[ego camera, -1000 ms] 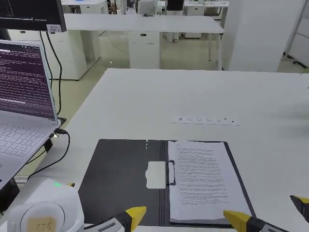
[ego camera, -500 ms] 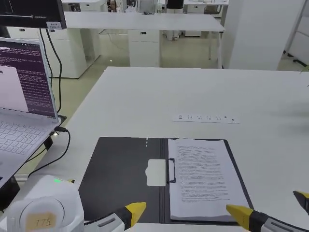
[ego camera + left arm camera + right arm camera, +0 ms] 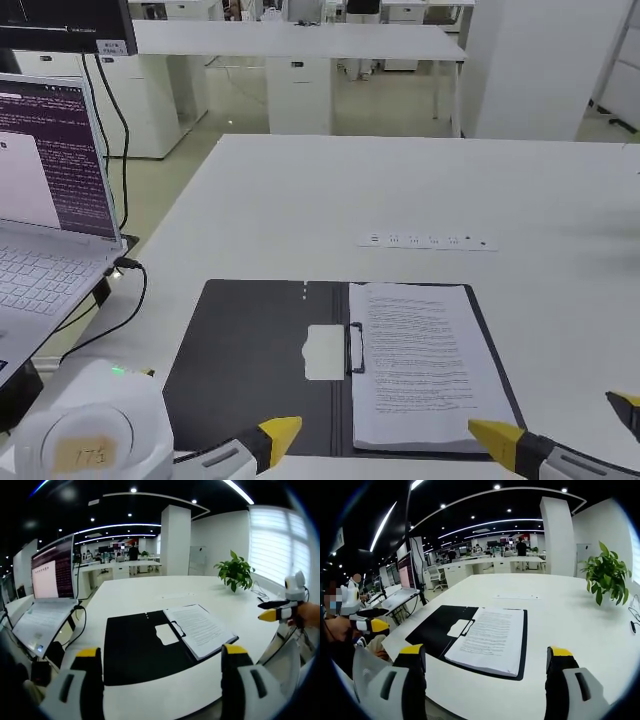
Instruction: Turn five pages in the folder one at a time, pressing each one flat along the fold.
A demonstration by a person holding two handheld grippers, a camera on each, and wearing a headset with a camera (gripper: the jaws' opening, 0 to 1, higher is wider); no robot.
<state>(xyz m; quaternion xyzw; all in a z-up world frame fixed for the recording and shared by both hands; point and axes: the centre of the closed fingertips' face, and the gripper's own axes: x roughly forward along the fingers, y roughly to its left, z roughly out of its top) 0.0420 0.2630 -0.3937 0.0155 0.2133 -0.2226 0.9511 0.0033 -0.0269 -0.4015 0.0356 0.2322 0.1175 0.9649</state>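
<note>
A black folder [image 3: 250, 370] lies open on the white table, with a stack of printed pages [image 3: 415, 360] held on its right half by a clip [image 3: 355, 348]. The left half is bare black with a pale label. My left gripper [image 3: 161, 652] hovers open near the table's front edge, facing the folder [image 3: 140, 645]; one yellow fingertip [image 3: 278, 436] shows just below the folder's front edge. My right gripper [image 3: 486, 652] is open too, its jaws spread in front of the pages [image 3: 490, 635], and sits at the lower right of the head view [image 3: 560, 420]. Neither gripper touches the pages.
An open laptop [image 3: 40, 230] stands at the left with a black cable [image 3: 125, 305] running toward the folder. A white power strip [image 3: 428, 241] lies behind the folder. A potted plant [image 3: 607, 577] stands at the table's far right.
The head camera has tilted a little, so the folder sits higher in the picture. Folder and grippers have kept their places. A pale window has come up on the laptop screen.
</note>
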